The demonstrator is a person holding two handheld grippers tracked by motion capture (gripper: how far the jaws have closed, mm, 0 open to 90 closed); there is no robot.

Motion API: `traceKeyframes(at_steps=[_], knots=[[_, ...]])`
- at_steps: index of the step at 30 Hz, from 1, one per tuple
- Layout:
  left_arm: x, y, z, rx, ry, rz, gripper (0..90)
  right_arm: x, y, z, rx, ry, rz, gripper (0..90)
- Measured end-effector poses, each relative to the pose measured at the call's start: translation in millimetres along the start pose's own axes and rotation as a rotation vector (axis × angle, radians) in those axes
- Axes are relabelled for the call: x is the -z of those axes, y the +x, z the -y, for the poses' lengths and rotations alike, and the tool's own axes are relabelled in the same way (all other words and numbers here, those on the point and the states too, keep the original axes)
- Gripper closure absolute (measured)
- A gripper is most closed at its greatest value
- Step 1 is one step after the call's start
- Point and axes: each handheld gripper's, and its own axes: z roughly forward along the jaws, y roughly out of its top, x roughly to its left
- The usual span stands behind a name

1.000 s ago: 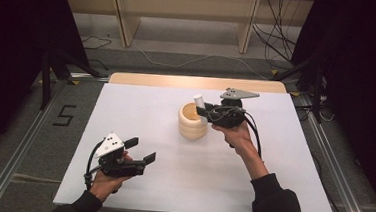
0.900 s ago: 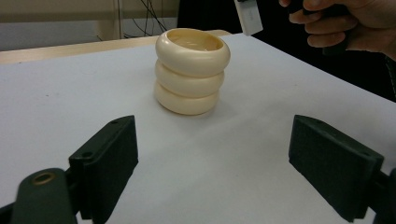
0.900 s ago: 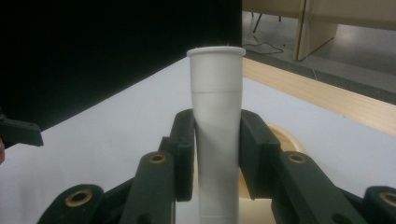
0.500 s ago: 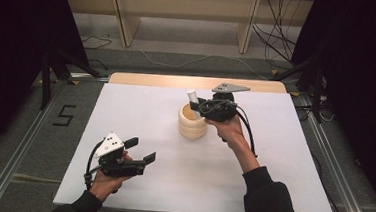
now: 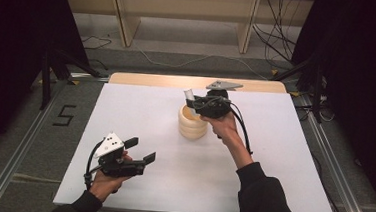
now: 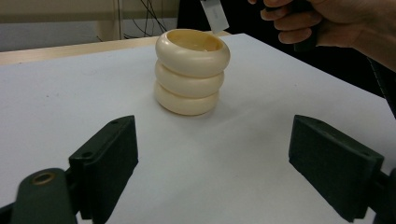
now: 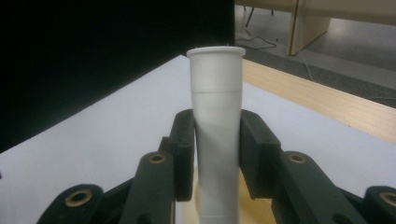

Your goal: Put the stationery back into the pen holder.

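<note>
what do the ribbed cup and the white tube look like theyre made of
Cup: cream, probably plastic or glazed ceramic; its three bulging rings are smooth with a soft sheen. Tube: matte white, likely plastic or paper; it has a rolled lip and faint seam lines, and is gripped between the right gripper's fingers.

White table; wooden shelving; floor cables.

A cream holder made like three stacked rings stands upright on the white bench, its top open. It is just below and beside the tips of the right gripper, and well ahead of the open left gripper. A white tube with a flared rim is pinched between the right gripper's jaws, nearly upright, its lower end over the holder's mouth.
</note>
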Motion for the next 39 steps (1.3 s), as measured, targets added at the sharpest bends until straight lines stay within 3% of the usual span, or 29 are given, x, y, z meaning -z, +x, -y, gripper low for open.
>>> traceKeyframes(at_steps=[15, 39], knots=[[0.5, 0.2, -0.1, 0.001, -0.004, -0.001, 14.9, -12.8, -5.6, 5.5, -0.015, 0.032, 0.044, 68.7], [1.0, 0.2, -0.3, 0.000, -0.010, -0.003, 14.9, -20.0, -10.0, 16.5, -0.033, 0.085, 0.065, 68.6]])
